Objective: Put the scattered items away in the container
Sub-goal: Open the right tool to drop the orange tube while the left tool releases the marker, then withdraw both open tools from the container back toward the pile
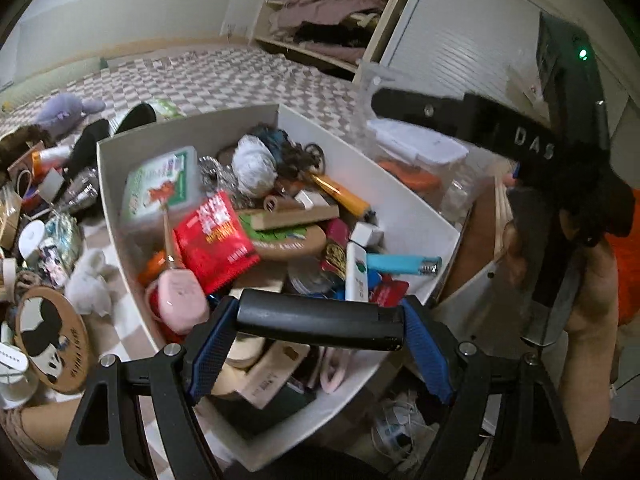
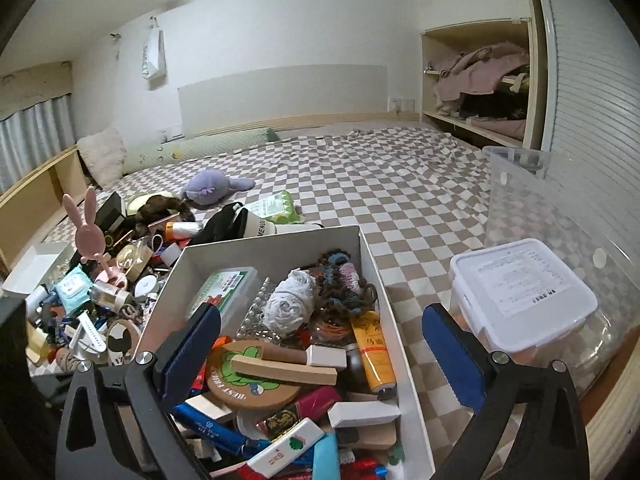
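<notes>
On the bed (image 2: 400, 184), the white box (image 1: 192, 132), crammed with a red packet (image 1: 214, 236) and a blue lighter (image 1: 404, 264), sits directly under the left tool (image 1: 320, 322), which pinches a black lighter (image 1: 320, 324) crosswise by its ends, while the right tool (image 2: 320, 344) hangs spread and empty above it, the loose pile (image 2: 92, 292) off to its left.

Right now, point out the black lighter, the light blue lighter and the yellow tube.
black lighter (image 1: 316, 320), left wrist view, middle of its body, between the tongs
light blue lighter (image 1: 400, 264), left wrist view, plastic body
yellow tube (image 2: 374, 354), right wrist view, printed barrel
</notes>
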Motion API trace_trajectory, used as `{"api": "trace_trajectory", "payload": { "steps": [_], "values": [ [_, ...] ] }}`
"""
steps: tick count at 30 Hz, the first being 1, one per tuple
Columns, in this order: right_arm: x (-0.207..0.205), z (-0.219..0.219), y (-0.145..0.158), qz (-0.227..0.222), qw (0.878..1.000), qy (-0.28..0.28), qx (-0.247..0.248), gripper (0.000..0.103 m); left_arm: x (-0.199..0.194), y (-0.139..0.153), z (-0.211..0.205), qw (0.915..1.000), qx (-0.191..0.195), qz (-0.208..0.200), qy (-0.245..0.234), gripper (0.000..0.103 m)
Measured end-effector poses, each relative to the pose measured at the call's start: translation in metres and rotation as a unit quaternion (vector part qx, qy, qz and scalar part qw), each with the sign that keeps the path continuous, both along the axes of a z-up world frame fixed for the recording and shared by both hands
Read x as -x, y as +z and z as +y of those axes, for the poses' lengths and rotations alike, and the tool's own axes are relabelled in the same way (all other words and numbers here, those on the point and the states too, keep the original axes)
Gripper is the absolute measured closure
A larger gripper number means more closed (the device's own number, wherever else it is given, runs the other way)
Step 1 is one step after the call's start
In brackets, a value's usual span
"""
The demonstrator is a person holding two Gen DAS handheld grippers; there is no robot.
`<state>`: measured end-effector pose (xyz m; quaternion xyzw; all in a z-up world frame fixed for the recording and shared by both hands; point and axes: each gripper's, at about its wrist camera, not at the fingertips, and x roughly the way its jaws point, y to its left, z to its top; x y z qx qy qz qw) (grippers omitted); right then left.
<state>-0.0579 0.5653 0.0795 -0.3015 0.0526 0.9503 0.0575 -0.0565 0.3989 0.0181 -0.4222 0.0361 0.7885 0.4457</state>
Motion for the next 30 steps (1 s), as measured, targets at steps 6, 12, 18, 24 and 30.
{"api": "trace_trajectory", "payload": {
  "steps": [6,12,18,24,30],
  "values": [
    [-0.006,0.0,-0.002,0.003,1.0,0.001,0.012,0.002,0.001,-0.003,-0.003,0.9998,-0.001,-0.001,0.019,0.003],
    [-0.014,0.0,-0.002,0.018,0.999,0.002,0.028,0.0,0.0,0.0,-0.011,0.9993,-0.012,0.006,0.036,0.0],
    [-0.022,-0.008,-0.001,0.032,0.999,-0.006,0.015,0.0,-0.004,0.008,-0.02,0.9987,-0.026,0.019,0.039,0.0],
    [-0.032,-0.015,0.0,0.046,0.999,-0.006,0.024,0.0,-0.011,0.022,-0.032,0.997,-0.027,0.045,0.057,0.0],
    [-0.044,-0.023,0.005,0.061,0.997,-0.009,0.036,0.0,-0.013,0.035,-0.057,0.9914,-0.034,0.073,0.103,0.0]
  ]
}}
